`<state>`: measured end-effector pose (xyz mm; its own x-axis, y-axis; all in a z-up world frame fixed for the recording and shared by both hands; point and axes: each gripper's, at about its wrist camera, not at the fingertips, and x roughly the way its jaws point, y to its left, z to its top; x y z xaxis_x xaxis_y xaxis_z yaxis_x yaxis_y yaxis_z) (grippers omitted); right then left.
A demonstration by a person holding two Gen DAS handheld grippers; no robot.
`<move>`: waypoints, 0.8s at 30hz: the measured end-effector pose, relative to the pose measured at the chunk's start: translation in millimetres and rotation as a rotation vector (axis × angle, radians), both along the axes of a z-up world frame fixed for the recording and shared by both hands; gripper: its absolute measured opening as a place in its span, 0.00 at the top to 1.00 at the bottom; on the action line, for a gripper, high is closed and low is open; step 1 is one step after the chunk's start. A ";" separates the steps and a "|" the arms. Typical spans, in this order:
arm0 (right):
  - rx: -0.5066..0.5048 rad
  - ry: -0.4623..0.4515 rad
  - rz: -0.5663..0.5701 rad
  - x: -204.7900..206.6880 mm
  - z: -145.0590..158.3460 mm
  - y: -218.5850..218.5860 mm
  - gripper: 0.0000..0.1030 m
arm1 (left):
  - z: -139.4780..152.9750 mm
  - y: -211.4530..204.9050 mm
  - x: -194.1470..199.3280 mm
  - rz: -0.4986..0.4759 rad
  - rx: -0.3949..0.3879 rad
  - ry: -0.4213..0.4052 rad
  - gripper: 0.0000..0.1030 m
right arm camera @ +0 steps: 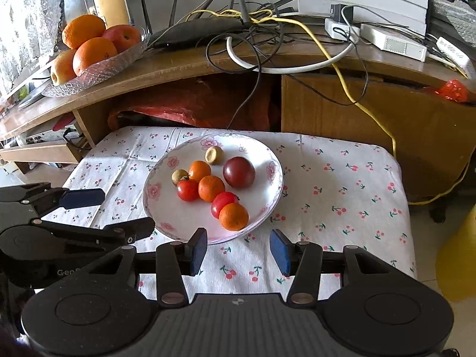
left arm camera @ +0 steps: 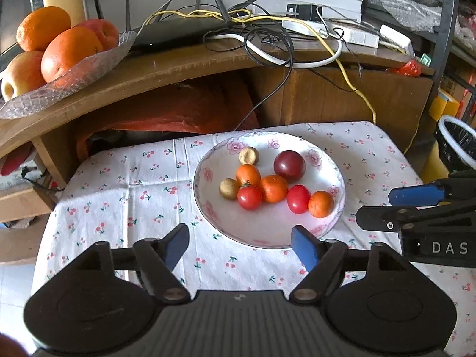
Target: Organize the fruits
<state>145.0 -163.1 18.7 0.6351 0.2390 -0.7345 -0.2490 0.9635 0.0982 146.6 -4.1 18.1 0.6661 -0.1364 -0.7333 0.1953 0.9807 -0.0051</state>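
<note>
A white flowered plate point(left arm camera: 208, 160) point(right arm camera: 154, 190) sits on the cherry-print tablecloth point(left arm camera: 125, 196). On it lie a dark plum point(left arm camera: 289, 166) point(right arm camera: 239, 172), three small oranges point(left arm camera: 273, 188) point(right arm camera: 233, 216), two red tomatoes point(left arm camera: 249, 197) point(right arm camera: 187, 189) and two brown longans point(left arm camera: 248, 156) point(right arm camera: 214, 155). My left gripper point(left arm camera: 239, 241) stands open at the plate's near rim, empty. My right gripper point(right arm camera: 238, 244) is open too, just short of the nearest orange, holding nothing. Each gripper shows at the side of the other's view: the right gripper point(left arm camera: 377, 208), the left gripper point(right arm camera: 125, 211).
A glass dish point(left arm camera: 74, 80) point(right arm camera: 98, 68) with large oranges and apples rests on the wooden desk point(left arm camera: 184, 65) behind the table. A router point(right arm camera: 196, 29) and tangled cables point(right arm camera: 267, 44) lie beside it. A bin point(left arm camera: 455, 145) stands off the table's right edge.
</note>
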 end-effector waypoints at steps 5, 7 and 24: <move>-0.001 -0.019 -0.005 -13.8 5.9 -2.0 0.57 | 3.5 -2.4 -11.5 0.009 0.001 -0.018 0.10; -0.001 -0.020 -0.010 -20.4 6.0 -3.5 0.57 | 3.3 -1.7 -16.5 0.016 0.003 -0.020 0.07; 0.027 -0.004 -0.039 -61.6 5.3 -12.3 0.56 | 4.3 3.4 -56.5 0.069 0.002 -0.026 0.00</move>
<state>83.4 -175.4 24.1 0.6472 0.2333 -0.7257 -0.2112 0.9696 0.1234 90.1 -0.8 22.5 0.6926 -0.0883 -0.7159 0.1272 0.9919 0.0007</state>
